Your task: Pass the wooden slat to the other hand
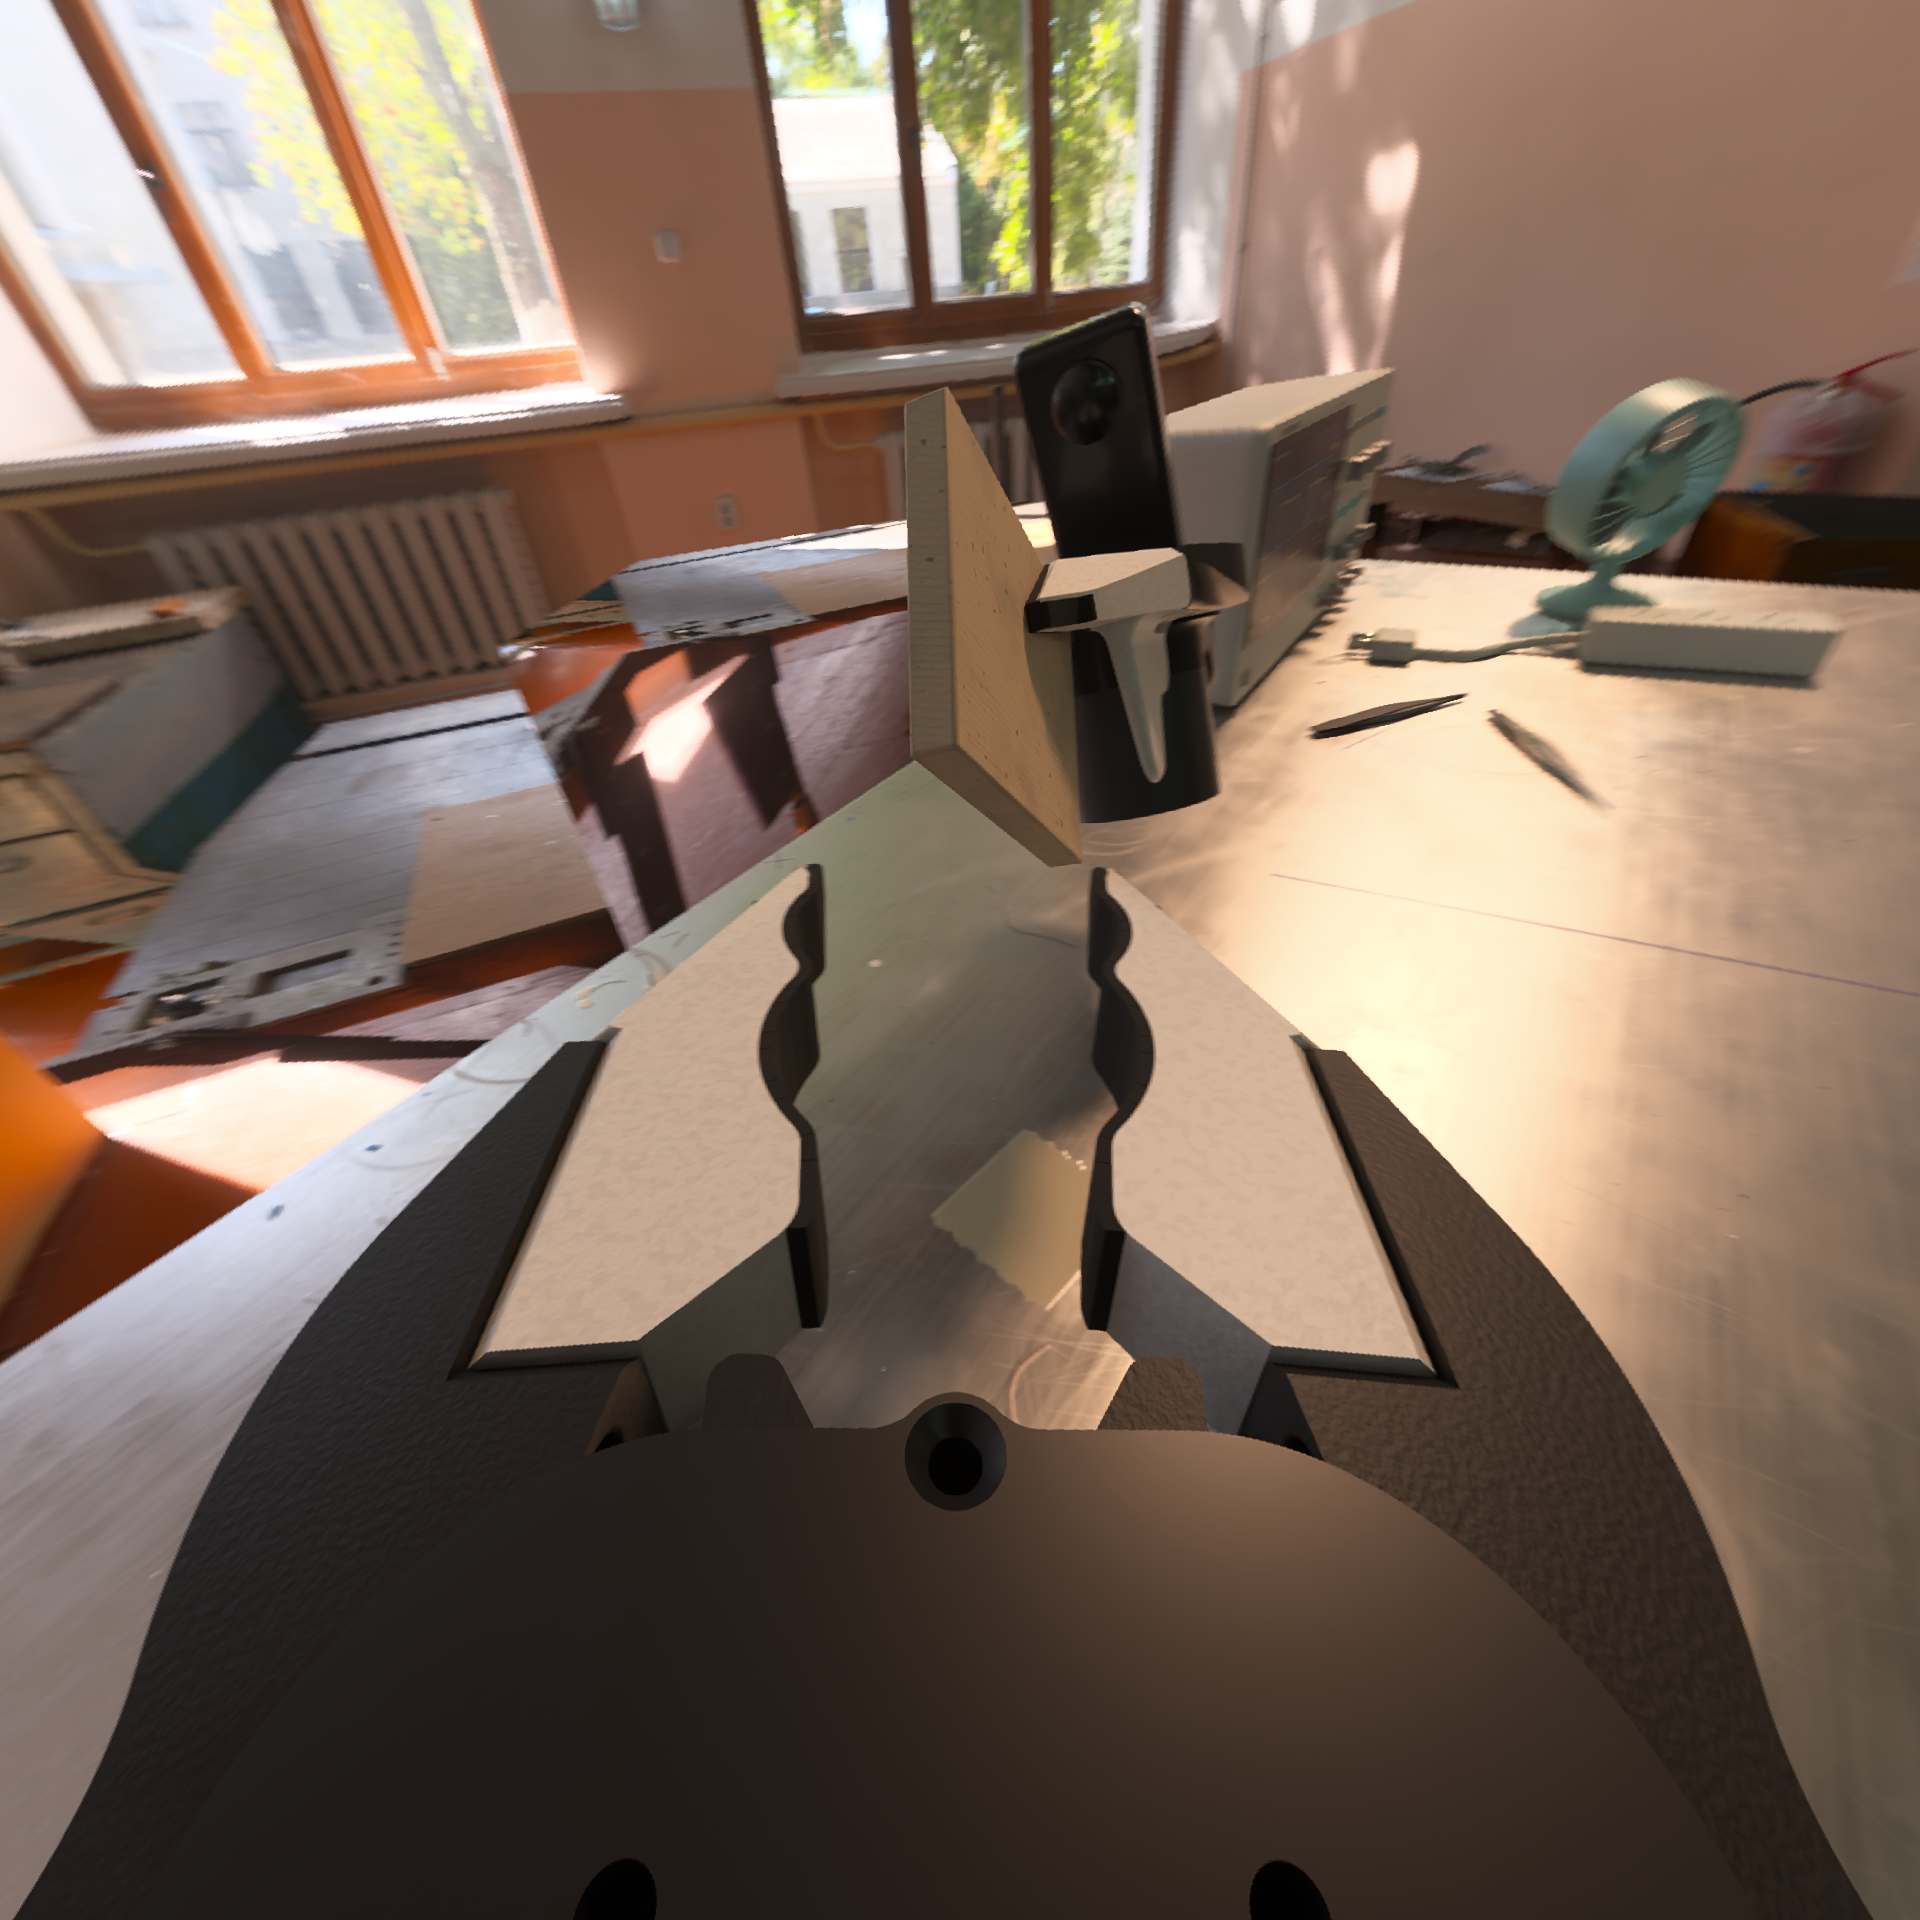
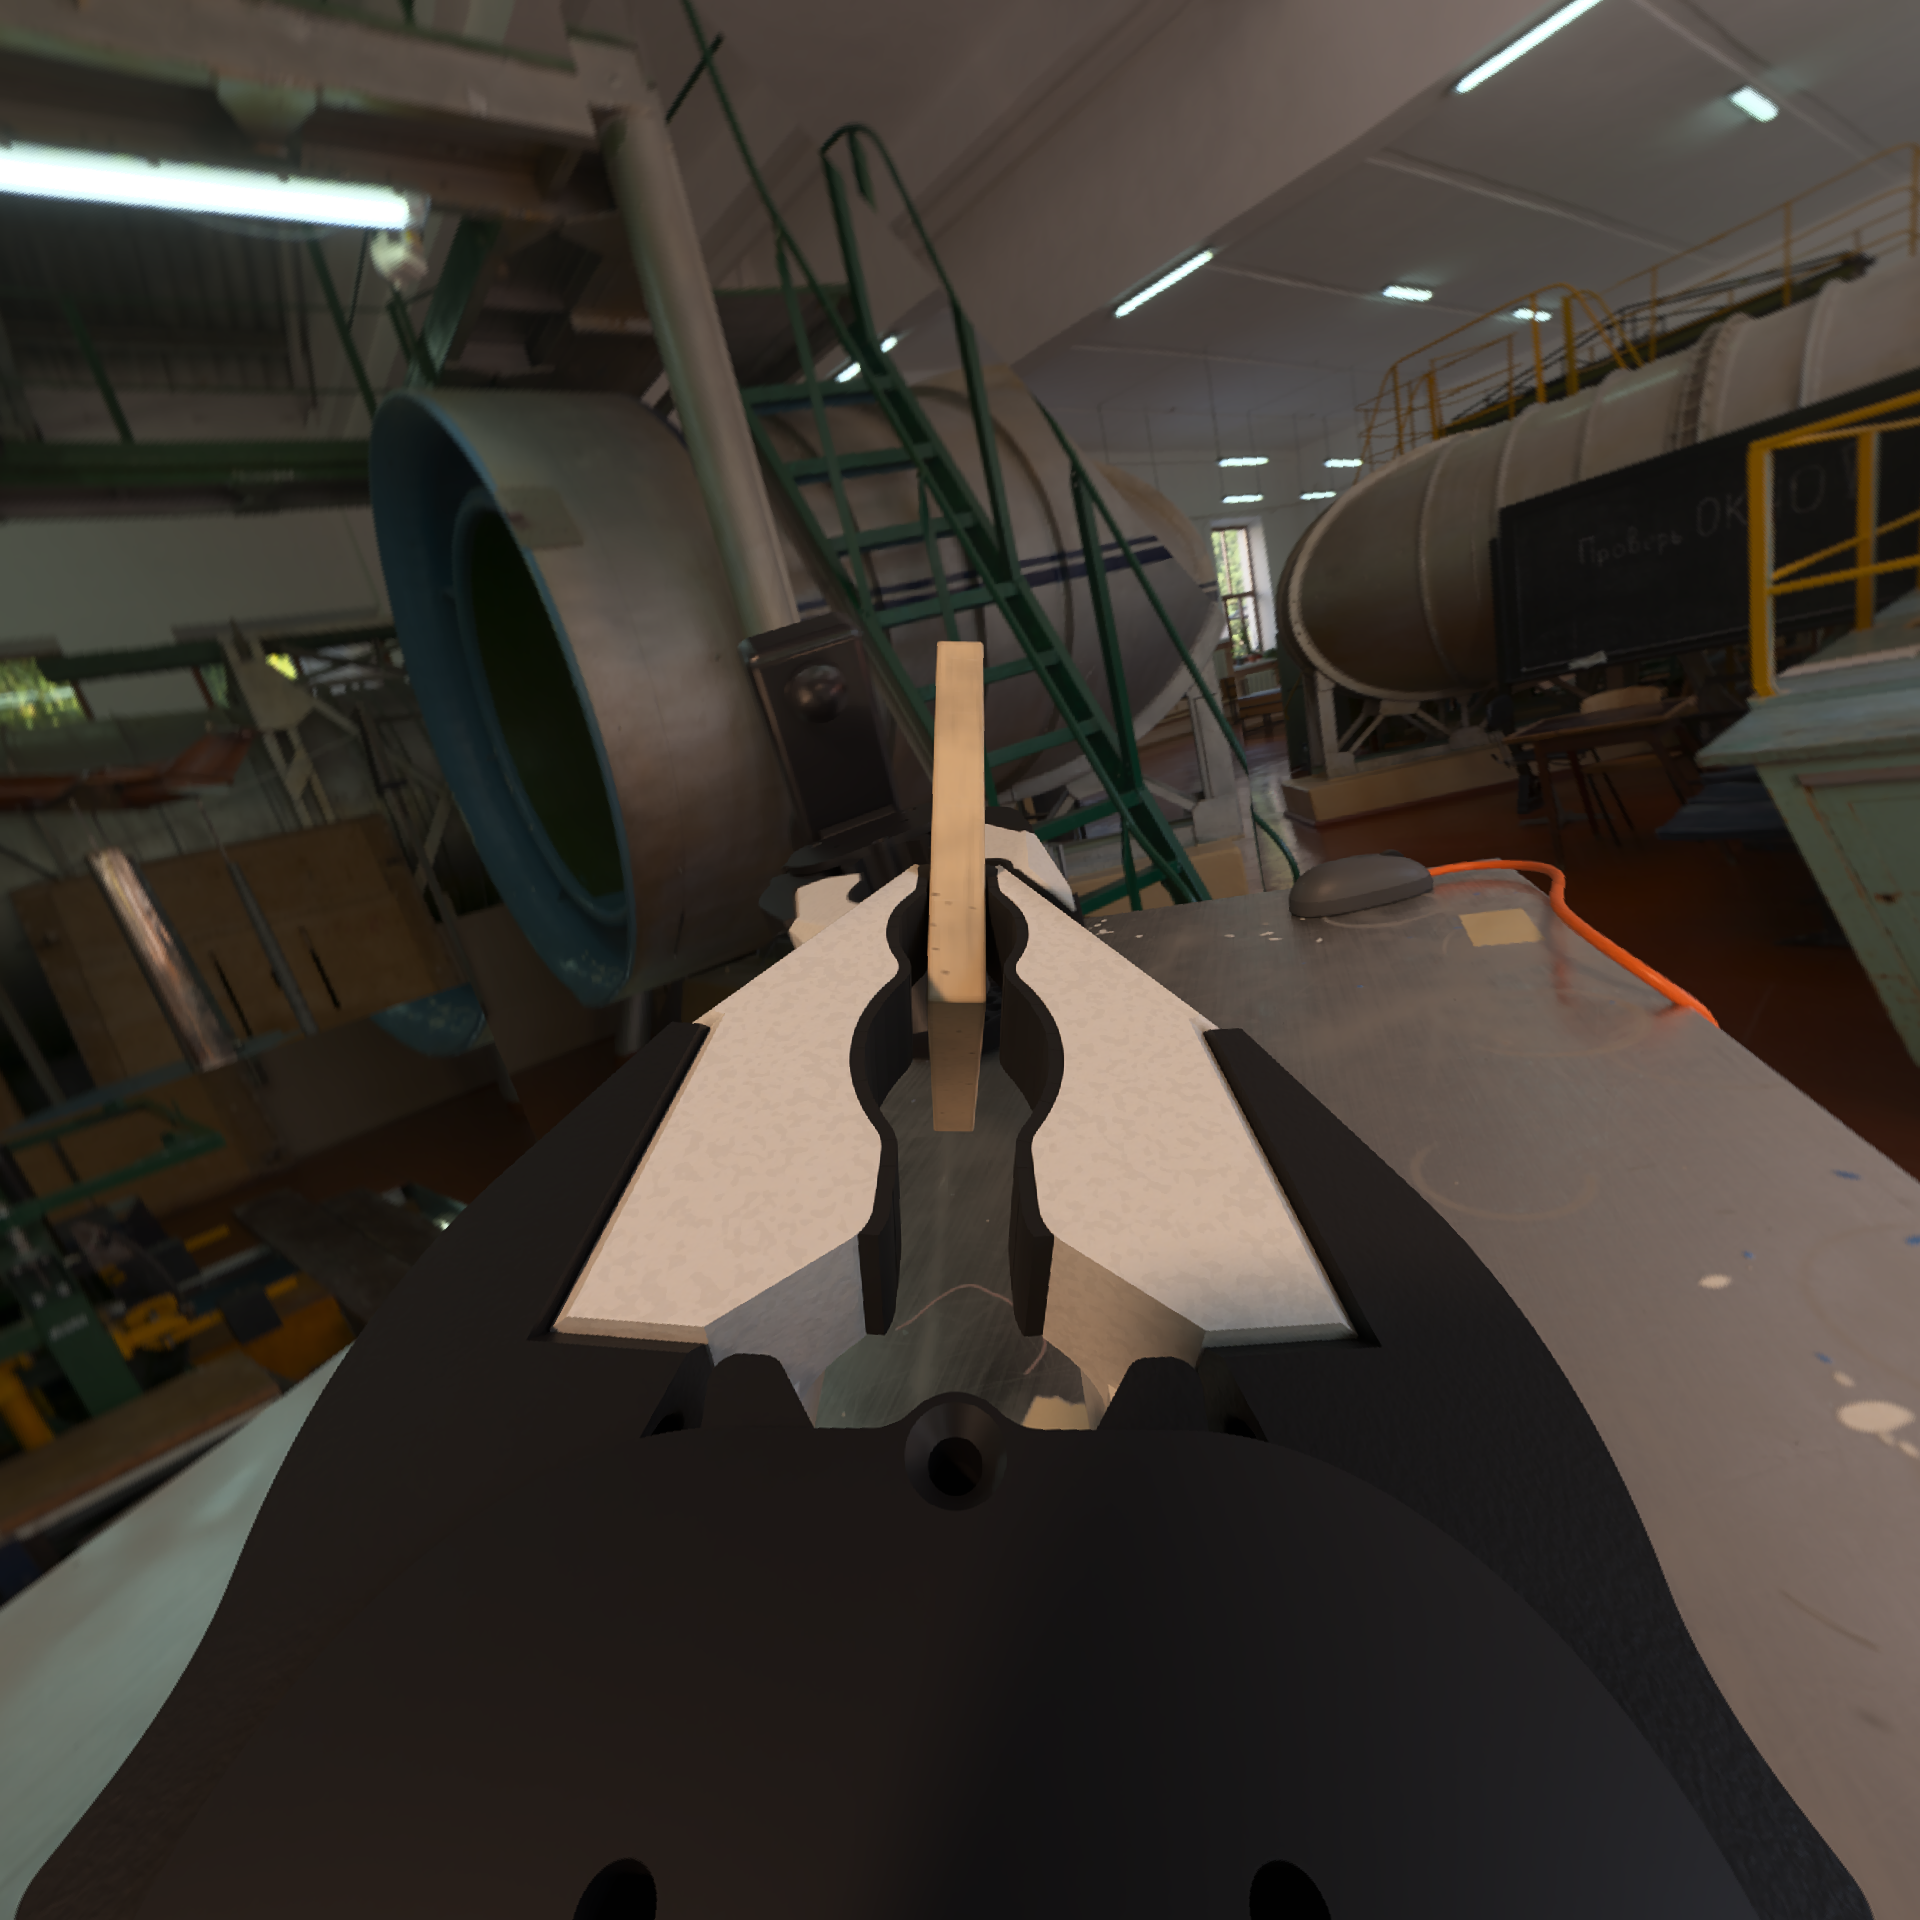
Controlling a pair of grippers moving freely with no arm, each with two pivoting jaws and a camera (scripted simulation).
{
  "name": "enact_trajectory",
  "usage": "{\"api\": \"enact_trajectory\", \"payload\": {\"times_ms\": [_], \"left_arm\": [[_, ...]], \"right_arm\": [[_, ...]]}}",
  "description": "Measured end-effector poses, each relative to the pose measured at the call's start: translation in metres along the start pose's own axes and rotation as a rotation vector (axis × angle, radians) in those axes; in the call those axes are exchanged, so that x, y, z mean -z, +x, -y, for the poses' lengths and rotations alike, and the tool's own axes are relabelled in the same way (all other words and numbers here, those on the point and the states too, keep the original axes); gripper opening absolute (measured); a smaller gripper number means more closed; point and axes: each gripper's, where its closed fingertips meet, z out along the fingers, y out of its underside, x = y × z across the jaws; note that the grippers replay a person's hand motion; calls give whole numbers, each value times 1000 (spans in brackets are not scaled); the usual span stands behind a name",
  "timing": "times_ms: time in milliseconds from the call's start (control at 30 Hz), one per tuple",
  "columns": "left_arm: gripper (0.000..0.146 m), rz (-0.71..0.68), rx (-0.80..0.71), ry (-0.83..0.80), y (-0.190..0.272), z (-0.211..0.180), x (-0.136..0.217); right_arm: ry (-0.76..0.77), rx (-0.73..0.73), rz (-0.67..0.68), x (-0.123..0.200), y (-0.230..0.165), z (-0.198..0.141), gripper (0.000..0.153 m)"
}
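The wooden slat point(image 1: 977, 623) is a pale flat board held upright above the table, just beyond my left gripper's fingertips. My right gripper point(image 1: 1023, 615) is shut on its far half; one pale finger point(image 1: 1112, 587) presses the face I see. My left gripper point(image 1: 956, 904) is open and empty, its fingers just below and short of the slat's lower corner. In the right wrist view the slat point(image 2: 958, 831) stands edge-on, clamped between my right gripper's point(image 2: 958, 899) fingers. The left gripper's dark body point(image 2: 821, 717) shows behind the slat.
A metal table point(image 1: 1507, 1091) lies below both grippers. At its far side are a white instrument box point(image 1: 1288, 520), a teal fan point(image 1: 1642, 468), a white power strip point(image 1: 1704, 634) and dark tweezers point(image 1: 1382, 715). A grey mouse point(image 2: 1356, 883) and an orange cable point(image 2: 1600, 935) lie on it.
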Motion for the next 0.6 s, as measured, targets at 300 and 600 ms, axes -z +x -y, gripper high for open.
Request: {"api": "enact_trajectory", "payload": {"times_ms": [300, 600], "left_arm": [[100, 281, -185, -50, -22, 0, -11], [96, 499, -620, -47, -24, -2, -19]], "right_arm": [[136, -237, -132, 8, 37, 0, 9], [330, -470, -193, 26, 61, 12, 9]]}}
